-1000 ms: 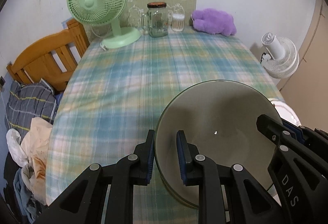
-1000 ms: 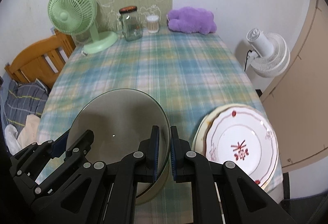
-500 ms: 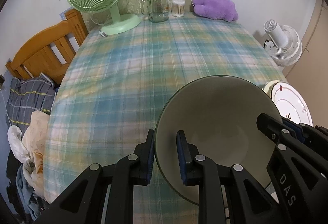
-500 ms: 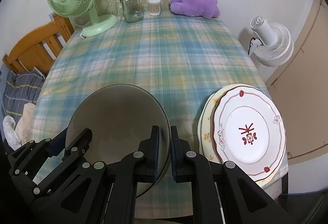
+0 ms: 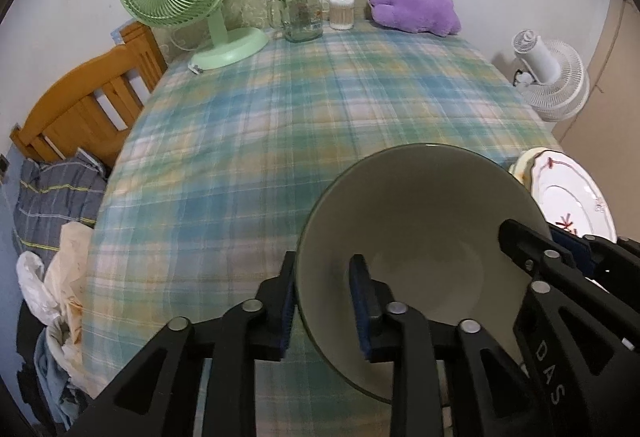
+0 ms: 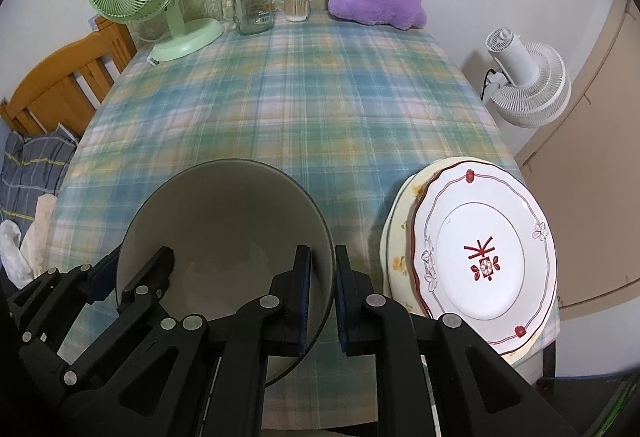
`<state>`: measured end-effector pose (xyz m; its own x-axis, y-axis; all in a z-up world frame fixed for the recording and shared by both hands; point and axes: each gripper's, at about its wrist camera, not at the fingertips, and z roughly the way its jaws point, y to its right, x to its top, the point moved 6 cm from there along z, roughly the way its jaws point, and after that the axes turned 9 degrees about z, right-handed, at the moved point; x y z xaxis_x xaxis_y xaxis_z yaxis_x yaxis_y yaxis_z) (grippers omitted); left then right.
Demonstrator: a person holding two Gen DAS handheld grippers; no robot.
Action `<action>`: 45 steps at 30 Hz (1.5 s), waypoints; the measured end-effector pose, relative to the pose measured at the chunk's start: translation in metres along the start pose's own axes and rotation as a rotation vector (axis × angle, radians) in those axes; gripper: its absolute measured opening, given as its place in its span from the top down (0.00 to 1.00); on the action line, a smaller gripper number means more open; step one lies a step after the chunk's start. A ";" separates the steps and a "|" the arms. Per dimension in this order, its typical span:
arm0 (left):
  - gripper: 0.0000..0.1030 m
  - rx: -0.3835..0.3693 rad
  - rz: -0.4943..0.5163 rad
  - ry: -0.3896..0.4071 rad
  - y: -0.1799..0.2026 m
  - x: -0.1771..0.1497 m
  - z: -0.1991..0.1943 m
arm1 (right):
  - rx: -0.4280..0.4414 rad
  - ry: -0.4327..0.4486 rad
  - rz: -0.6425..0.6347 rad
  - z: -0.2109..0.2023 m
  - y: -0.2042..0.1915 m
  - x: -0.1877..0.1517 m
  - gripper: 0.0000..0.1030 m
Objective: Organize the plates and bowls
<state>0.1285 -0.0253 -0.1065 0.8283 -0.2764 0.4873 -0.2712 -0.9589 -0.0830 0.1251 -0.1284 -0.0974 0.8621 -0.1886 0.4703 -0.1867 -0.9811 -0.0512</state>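
Both grippers are on the big bowl here, one at each side of the rim, low over the near edge of the plaid table. The left gripper has just been easing its jaws apart: the rim is between its pads, but a gap shows on the inner side, so that grip looks loose. The right gripper stays pinched narrowly on the opposite rim wall. The risk: if the bowl is not fully seated on the cloth, one tight grip on a smooth rim could let it pivot and tip, or knock into the stack of plates just beside it on the right, which overhangs the table edge. The bowl looks heavy: wide and deep, grey-green with a paler inside, glazed, empty, its dark rim line clean. The top plate is white, scalloped, with a red motif at its centre.
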 end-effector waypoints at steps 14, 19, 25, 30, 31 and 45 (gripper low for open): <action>0.30 -0.088 -0.065 0.013 -0.010 -0.010 -0.017 | 0.031 -0.010 0.036 -0.020 0.009 -0.007 0.33; 0.21 -0.119 -0.094 0.030 -0.011 -0.008 -0.015 | 0.078 -0.024 0.056 -0.016 0.009 -0.002 0.33; 0.19 -0.105 -0.105 -0.001 -0.011 -0.003 -0.001 | 0.114 -0.050 0.062 0.003 0.007 0.008 0.33; 0.19 -0.089 -0.103 -0.047 -0.010 -0.002 0.012 | 0.157 -0.120 0.077 0.025 0.006 0.009 0.33; 0.19 -0.086 -0.108 -0.058 -0.010 -0.001 0.015 | 0.164 -0.133 0.074 0.030 0.005 0.010 0.33; 0.19 -0.053 -0.091 -0.127 -0.003 -0.002 0.036 | 0.292 -0.269 0.071 0.064 0.002 0.006 0.46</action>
<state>0.1449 -0.0243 -0.1382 0.9052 -0.1972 0.3765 -0.2146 -0.9767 0.0044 0.1598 -0.1347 -0.1513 0.9516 -0.2231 0.2112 -0.1419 -0.9290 -0.3419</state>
